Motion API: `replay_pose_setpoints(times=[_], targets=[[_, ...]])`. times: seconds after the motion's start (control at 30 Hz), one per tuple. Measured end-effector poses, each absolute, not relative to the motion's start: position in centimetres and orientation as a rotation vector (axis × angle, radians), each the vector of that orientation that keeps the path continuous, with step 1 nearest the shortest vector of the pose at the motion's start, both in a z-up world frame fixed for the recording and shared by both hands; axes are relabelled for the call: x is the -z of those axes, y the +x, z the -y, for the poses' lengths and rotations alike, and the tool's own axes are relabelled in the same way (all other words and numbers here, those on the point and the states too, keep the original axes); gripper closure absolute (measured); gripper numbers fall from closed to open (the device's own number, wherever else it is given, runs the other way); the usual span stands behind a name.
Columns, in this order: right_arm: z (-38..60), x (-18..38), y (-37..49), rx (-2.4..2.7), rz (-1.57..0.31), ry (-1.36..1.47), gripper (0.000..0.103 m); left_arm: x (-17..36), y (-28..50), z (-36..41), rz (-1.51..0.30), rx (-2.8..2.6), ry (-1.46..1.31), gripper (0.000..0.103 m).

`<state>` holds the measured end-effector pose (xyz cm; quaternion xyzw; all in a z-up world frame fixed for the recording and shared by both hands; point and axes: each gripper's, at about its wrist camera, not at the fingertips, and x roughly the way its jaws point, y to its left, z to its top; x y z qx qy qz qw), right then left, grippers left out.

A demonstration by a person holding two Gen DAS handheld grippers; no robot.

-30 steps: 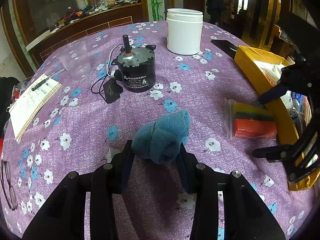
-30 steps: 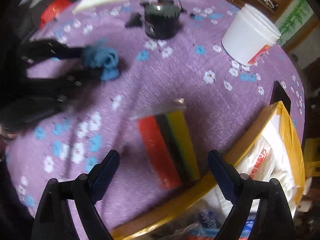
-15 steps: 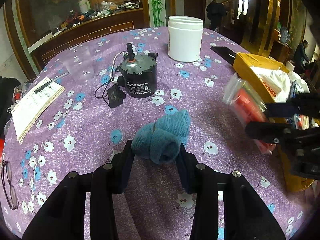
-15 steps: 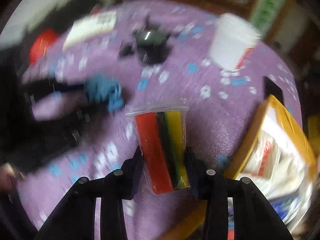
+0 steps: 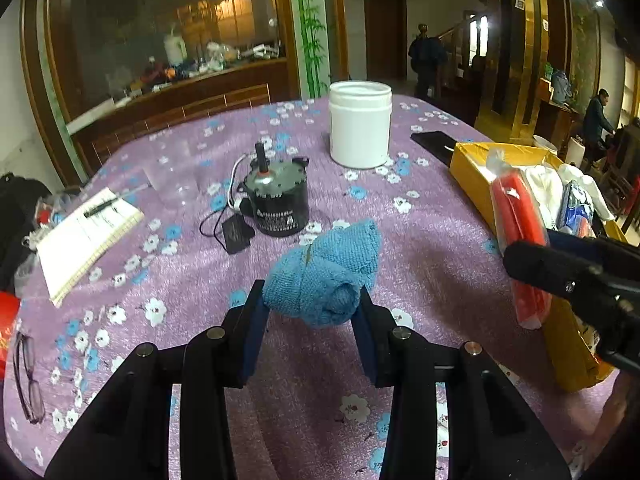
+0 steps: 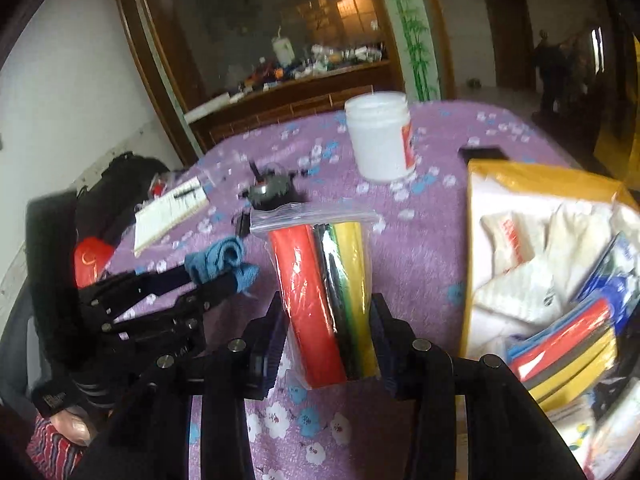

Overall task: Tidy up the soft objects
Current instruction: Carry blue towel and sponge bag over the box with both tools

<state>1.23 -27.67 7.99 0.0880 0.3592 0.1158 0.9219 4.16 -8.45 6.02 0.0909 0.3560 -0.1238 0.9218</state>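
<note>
Blue rolled cloth point(image 5: 326, 280): lies low in the centre of the left wrist view, pinched between the pads of the left hand-held gripper point(image 5: 310, 312); whether it is clear of the bench point(image 5: 432, 248) I cannot tell.
Bag of coloured foam strips point(image 6: 326, 292): stands lengthwise in the lower centre of the right wrist view, clamped near its lower end by the right hand-held gripper point(image 6: 328, 336); the jaws have just been closing and now press on it from both sides.
Risk, cloth: the pads bite only the near end of the roll, so the loose far fold could unroll or slide out; a jerk would do it.
Risk, bag: the plastic is slick and most of its length sticks out past the pads, so it could swing or slip, or its zip top could catch the wall of the yellow box point(image 6: 466, 280) on the way in.
Risk, box: at the right of the frame it already looks full of white packets and another strip bag point(image 6: 560, 356), so a new item could perch on top and slide out.
Risk, neighbours: the black motor point(image 5: 278, 200) and white jar point(image 5: 360, 124) stand beyond the cloth, well apart from it; I judge little danger there.
Pose, left: angled down at the bench, fingers side by side.
Pose, right: angled down, bag held just left of the box.
</note>
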Motion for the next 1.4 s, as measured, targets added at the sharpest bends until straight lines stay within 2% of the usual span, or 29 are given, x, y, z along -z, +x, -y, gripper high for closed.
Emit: replay_pose_setpoints(times=[0.43, 1.4], targets=[[28.9, -8.7, 0.2, -0.24, -0.671, 0.24, 0.062, -6.6, 1.8, 10.6, -0.593, 0.203, 0.322, 0.065], [34.9, -10.4, -3.7, -0.142, -0.612, 0.326, 0.062, -8.8, -1.3, 15.3, -0.493, 0.241, 0.42, 0.065]])
